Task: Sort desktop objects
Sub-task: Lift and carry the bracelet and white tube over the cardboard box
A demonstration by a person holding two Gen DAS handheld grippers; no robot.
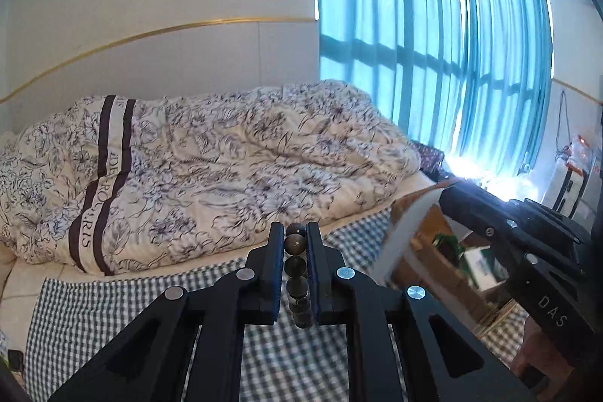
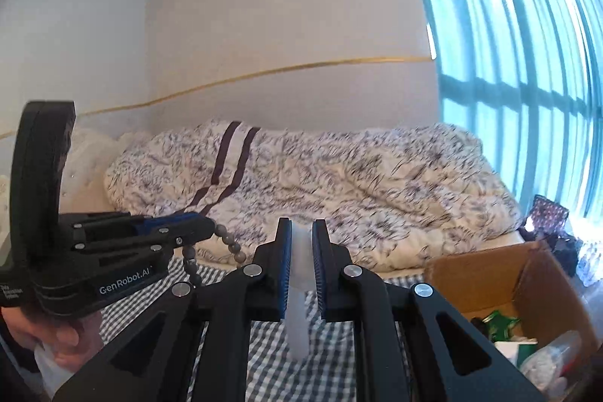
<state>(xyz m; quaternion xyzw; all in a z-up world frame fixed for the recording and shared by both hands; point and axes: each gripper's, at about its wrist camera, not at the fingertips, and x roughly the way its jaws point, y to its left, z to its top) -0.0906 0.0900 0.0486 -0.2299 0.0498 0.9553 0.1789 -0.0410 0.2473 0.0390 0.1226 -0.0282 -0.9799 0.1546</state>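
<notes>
My left gripper (image 1: 295, 232) is shut on a string of dark round beads (image 1: 296, 266), which runs down between its blue-padded fingers. In the right wrist view the same left gripper (image 2: 205, 226) reaches in from the left, with the bead string (image 2: 230, 245) drooping from its tip in a loop. My right gripper (image 2: 301, 228) is shut on a white translucent plastic object (image 2: 297, 311) that hangs down between the fingers. A white object (image 1: 405, 232) shows at the tip of the right gripper (image 1: 446, 193) in the left wrist view. Both are held above a checked cloth (image 2: 271, 360).
An open cardboard box (image 2: 490, 270) with green and white items inside stands at the right. Behind lies a bed with a floral quilt (image 1: 211, 172), and teal curtains (image 1: 433, 44) hang over the window. A hand (image 2: 45, 338) holds the left gripper's handle.
</notes>
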